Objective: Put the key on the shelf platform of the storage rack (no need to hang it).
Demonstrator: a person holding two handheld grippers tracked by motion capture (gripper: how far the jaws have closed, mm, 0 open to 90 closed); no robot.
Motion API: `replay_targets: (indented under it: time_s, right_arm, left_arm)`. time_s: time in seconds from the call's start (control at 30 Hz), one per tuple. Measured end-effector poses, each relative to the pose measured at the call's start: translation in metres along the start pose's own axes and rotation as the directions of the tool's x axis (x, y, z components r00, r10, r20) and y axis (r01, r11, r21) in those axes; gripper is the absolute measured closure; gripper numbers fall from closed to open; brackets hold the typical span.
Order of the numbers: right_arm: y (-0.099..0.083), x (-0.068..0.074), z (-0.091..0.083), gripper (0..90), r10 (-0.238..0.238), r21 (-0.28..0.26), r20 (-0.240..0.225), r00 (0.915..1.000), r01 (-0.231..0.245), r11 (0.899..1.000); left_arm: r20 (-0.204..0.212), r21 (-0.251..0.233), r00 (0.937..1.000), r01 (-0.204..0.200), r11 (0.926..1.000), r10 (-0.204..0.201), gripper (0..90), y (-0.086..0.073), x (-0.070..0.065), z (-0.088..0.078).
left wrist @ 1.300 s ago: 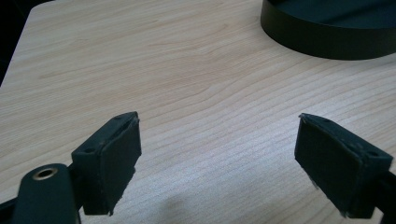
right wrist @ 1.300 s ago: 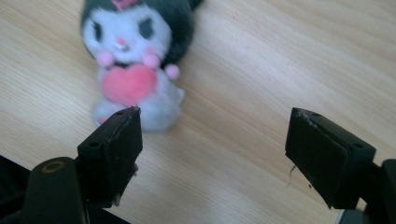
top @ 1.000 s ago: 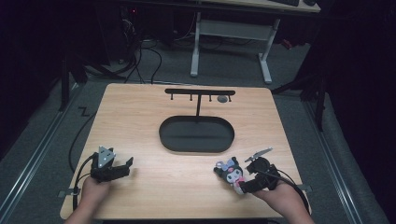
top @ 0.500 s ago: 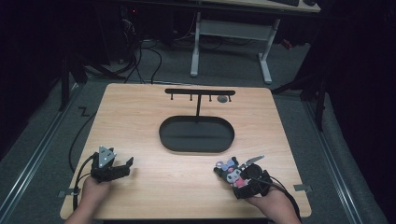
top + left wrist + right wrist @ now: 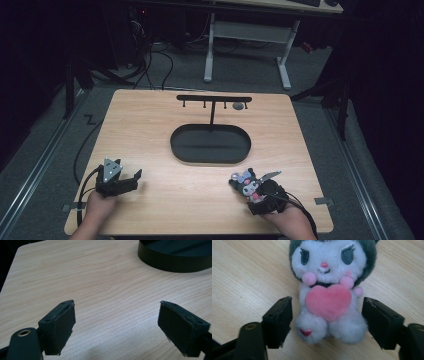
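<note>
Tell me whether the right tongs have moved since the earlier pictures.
Yes. The right tongs have come down onto the plush toy, ending lower in the high view, farther from the black oval tray; their jaws have been closing around it.

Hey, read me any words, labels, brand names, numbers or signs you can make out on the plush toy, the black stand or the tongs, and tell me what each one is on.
None: no readable text anywhere.
Plush toy: a pink heart on its chest and a small red heart on one foot, no lettering.
Black stand: blank.
Right tongs and left tongs: plain black pads.
</note>
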State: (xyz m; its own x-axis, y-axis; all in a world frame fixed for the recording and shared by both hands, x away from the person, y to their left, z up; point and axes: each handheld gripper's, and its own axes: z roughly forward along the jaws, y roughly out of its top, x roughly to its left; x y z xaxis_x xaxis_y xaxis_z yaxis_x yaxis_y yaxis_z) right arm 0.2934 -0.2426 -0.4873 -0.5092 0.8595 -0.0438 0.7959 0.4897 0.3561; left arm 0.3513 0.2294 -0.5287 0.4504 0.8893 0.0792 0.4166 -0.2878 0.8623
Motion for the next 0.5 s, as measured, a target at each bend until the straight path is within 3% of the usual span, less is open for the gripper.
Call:
replay_targets:
  time_s: [0.17, 0.5]
  right_arm:
    - [-0.001, 0.003, -0.002, 45.5, 0.004, -0.037, -0.007, 1.0000, -0.004, 0.999]
    - [0.011, -0.002, -0.019, 47.2, 0.006, -0.056, 0.022, 0.9997, -0.005, 0.998]
  left_arm:
    - [-0.003, 0.000, 1.0000, 0.005, 1.0000, -0.005, 15.4, -0.001, 0.000, 0.000]
    - [0.000, 0.015, 1.0000, 0.003, 0.9999, -0.003, 15.4, 0.001, 0.000, 0.002]
